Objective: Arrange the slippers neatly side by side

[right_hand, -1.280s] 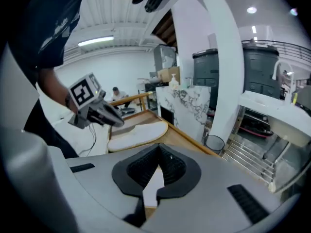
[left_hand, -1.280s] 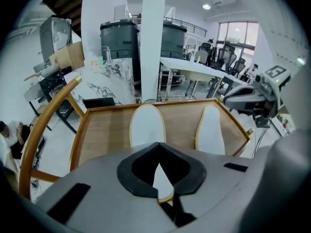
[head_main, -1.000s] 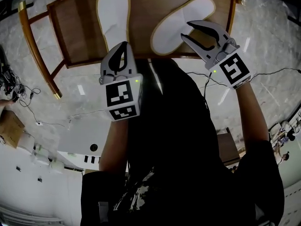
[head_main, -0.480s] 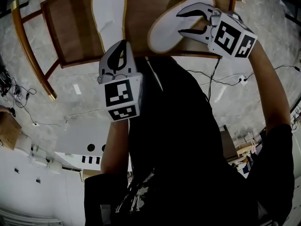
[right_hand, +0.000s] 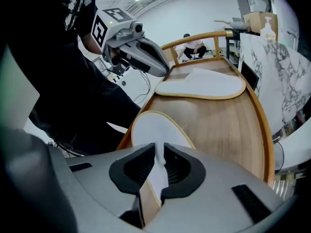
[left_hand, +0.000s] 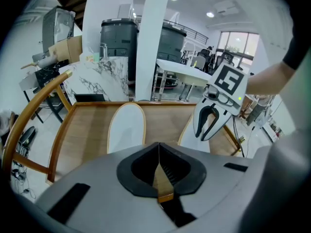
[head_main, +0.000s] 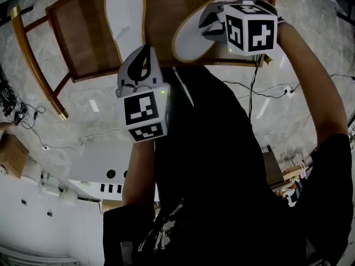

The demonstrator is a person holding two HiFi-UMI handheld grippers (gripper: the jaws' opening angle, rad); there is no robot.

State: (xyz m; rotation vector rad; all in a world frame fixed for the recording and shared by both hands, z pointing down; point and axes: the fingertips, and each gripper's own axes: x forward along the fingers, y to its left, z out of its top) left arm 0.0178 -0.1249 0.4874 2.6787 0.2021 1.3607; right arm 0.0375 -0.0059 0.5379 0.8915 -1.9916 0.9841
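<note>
Two white slippers lie on a wooden chair seat (head_main: 83, 37). The left slipper (head_main: 125, 15) lies straight; the right slipper (head_main: 191, 35) lies at an angle, its near end at the seat's front edge. My right gripper (head_main: 209, 22) is at that near end. Its jaws are closing, and the right slipper's white edge (right_hand: 150, 130) fills the narrow gap between them at the right gripper (right_hand: 159, 152). My left gripper (head_main: 141, 65) hovers shut and empty at the seat's front edge, short of the left slipper (left_hand: 127, 127).
The chair's curved wooden backrest (head_main: 33, 65) arcs round the left. Below it is marble floor with cables (head_main: 249, 87) and a cardboard box (head_main: 11, 154) at far left. In the left gripper view, tables and dark bins (left_hand: 116, 38) stand beyond the chair.
My right gripper has swung left and turned onto the near end of the right slipper, and its jaws have narrowed around the edge. The left gripper has stayed put.
</note>
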